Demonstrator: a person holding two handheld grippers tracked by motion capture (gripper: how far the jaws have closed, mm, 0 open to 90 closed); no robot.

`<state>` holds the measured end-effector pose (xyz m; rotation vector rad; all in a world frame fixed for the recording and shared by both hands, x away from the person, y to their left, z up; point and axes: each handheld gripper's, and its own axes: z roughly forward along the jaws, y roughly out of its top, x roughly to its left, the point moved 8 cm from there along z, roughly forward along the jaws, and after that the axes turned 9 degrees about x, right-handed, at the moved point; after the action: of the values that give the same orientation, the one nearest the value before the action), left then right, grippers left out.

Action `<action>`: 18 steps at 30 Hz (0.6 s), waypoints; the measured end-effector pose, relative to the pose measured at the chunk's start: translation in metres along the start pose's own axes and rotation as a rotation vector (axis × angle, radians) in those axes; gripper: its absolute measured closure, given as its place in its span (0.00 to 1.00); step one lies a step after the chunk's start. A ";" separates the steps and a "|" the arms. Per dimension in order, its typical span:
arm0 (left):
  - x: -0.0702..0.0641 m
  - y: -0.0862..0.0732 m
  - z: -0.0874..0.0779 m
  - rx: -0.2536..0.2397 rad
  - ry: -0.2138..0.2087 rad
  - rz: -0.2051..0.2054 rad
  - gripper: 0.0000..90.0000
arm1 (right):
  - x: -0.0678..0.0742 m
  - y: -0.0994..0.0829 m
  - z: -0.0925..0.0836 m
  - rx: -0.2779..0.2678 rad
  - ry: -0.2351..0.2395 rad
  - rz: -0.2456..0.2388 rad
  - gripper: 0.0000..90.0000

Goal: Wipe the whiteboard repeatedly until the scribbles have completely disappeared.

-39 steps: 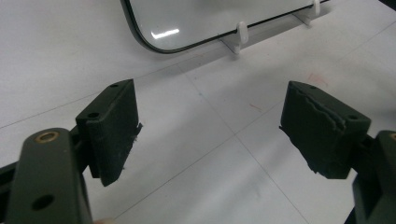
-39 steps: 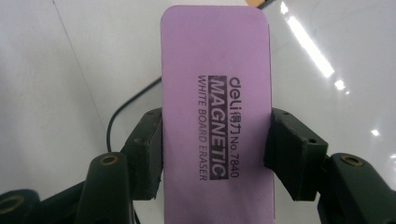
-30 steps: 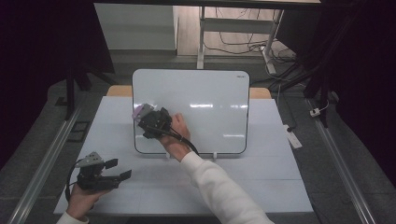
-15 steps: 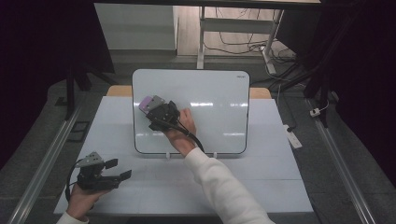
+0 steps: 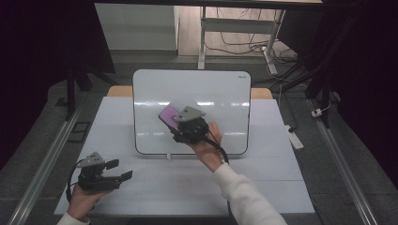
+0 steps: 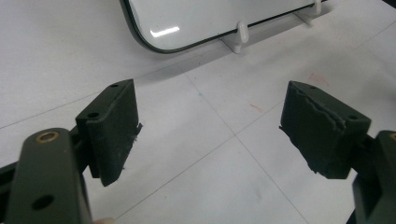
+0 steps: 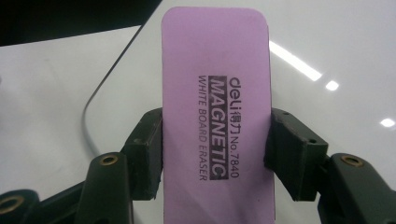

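Note:
A purple whiteboard eraser (image 7: 215,116) with black print is clamped by its long sides in my right gripper (image 7: 215,154). In the high view that gripper (image 5: 176,123) holds the eraser (image 5: 167,115) against the face of the whiteboard (image 5: 211,93), left of its middle. The board stands tilted on small white feet on the table. My left gripper (image 5: 119,169) rests low at the table's front left, jaws apart with nothing between them. In the left gripper view its pads (image 6: 114,130) frame bare table, and the whiteboard's lower corner (image 6: 187,23) lies beyond.
The white table top (image 5: 263,187) has seams between panels. Metal rails (image 5: 47,154) run along both sides of the table. A white power strip (image 5: 293,136) lies off the right edge. Desk legs and cables stand behind the board.
My right hand has slid the eraser across the whiteboard from its left part toward the middle. The left hand has stayed where it was.

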<state>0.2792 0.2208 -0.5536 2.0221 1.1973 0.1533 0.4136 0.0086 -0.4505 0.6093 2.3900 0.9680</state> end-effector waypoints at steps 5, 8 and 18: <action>-0.003 0.002 0.001 0.004 -0.001 0.005 0.22 | -0.006 -0.039 -0.030 -0.009 0.023 0.072 0.45; -0.004 0.004 0.002 0.005 -0.003 0.012 0.22 | -0.009 -0.061 -0.045 -0.027 0.043 0.104 0.45; -0.015 0.013 0.005 0.008 -0.013 0.050 0.24 | -0.013 -0.105 -0.076 -0.036 0.049 0.141 0.45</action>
<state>0.2823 0.2024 -0.5446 2.0578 1.1415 0.1596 0.3567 -0.1058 -0.4753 0.7569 2.3926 1.0951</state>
